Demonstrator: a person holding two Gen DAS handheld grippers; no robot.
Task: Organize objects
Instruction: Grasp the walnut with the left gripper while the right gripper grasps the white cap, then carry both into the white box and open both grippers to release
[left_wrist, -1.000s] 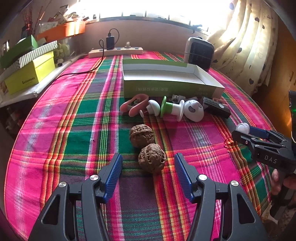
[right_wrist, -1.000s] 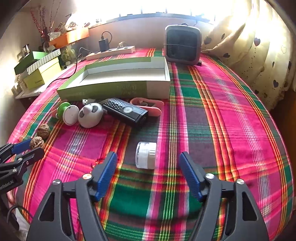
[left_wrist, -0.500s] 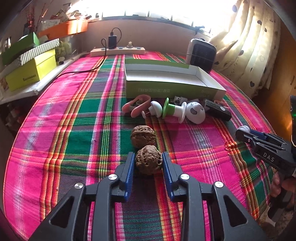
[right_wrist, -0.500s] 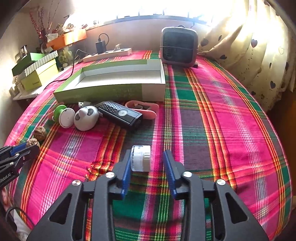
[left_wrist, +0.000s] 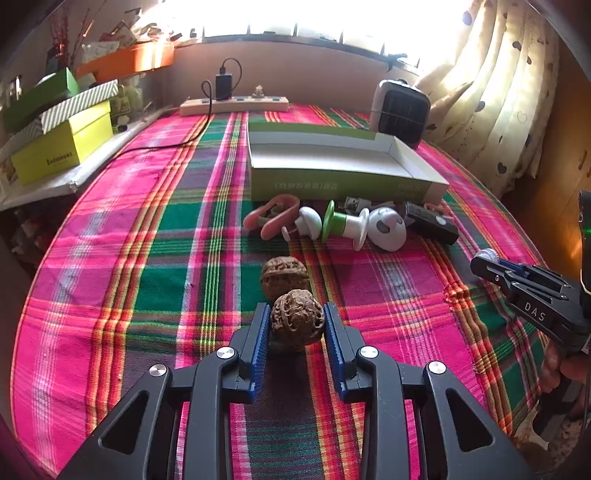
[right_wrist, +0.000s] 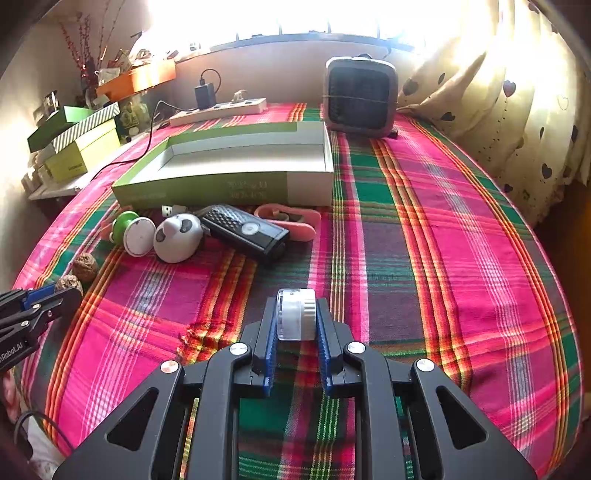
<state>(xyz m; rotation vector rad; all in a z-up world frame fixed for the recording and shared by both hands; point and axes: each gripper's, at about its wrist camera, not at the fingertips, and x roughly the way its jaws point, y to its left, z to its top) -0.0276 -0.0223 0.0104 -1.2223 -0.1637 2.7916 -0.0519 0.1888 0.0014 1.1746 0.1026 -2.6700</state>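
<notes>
My left gripper (left_wrist: 296, 325) is shut on a brown walnut (left_wrist: 297, 325), just above the plaid cloth. A second walnut (left_wrist: 284, 277) lies right behind it. My right gripper (right_wrist: 295, 317) is shut on a small white jar (right_wrist: 296, 314) with a ribbed cap. An open green and white box (left_wrist: 343, 162) stands behind a row of small items: a pink clip (left_wrist: 273, 218), a white mushroom (left_wrist: 308, 221), a green and white stamp (left_wrist: 345, 227), a white panda toy (left_wrist: 388, 229) and a black device (left_wrist: 430, 221). The box also shows in the right wrist view (right_wrist: 236, 166).
A small grey fan heater (right_wrist: 360, 98) stands at the back right. A power strip (left_wrist: 234, 105) with a charger lies along the back wall. Stacked green and yellow boxes (left_wrist: 59, 140) sit on a shelf to the left. A curtain (right_wrist: 517, 110) hangs at the right.
Both grippers were open a second ago. The left one has closed on the near walnut and the right one on the white jar, and both have lifted slightly.
</notes>
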